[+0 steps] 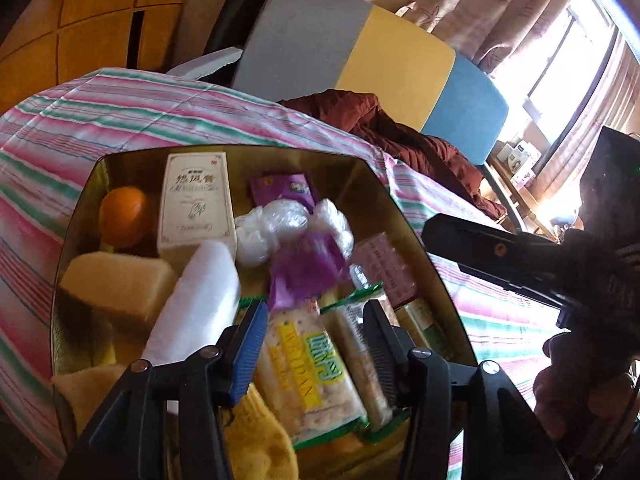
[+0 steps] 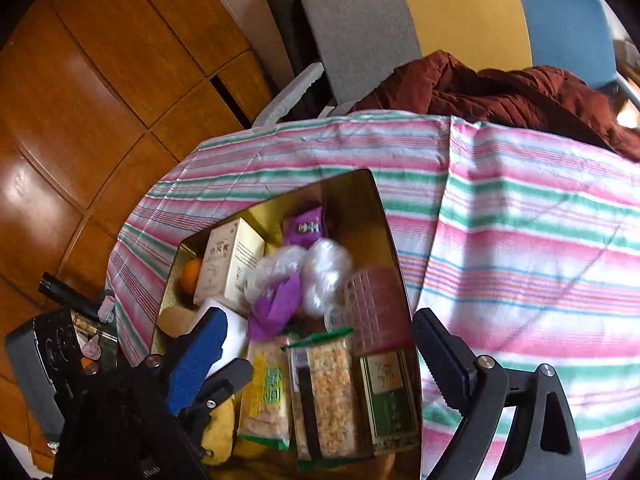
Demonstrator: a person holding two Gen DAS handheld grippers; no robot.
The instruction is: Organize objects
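A home bedroom or living room: a striped pink-and-green cloth (image 2: 520, 240), wooden cabinet doors (image 2: 100, 80), a patterned curtain (image 1: 500, 4) at a sunlit window (image 1: 560, 76), and a dark red jacket (image 2: 500, 88).

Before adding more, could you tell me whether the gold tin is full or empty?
Nearly full: the gold tin holds an orange, cream box and cracker packets.

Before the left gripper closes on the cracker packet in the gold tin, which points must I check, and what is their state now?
1. Left gripper open: ok.
2. Cracker packet between its fingers: ok; fingers sit on either side of it.
3. Only one packet in the grasp: cannot tell; the second cracker packet lies close against the black finger.
4. Right gripper out of the way: not ok; it hangs open over the same gold tin.
5. Yellow cloth free of the fingers: cannot tell.
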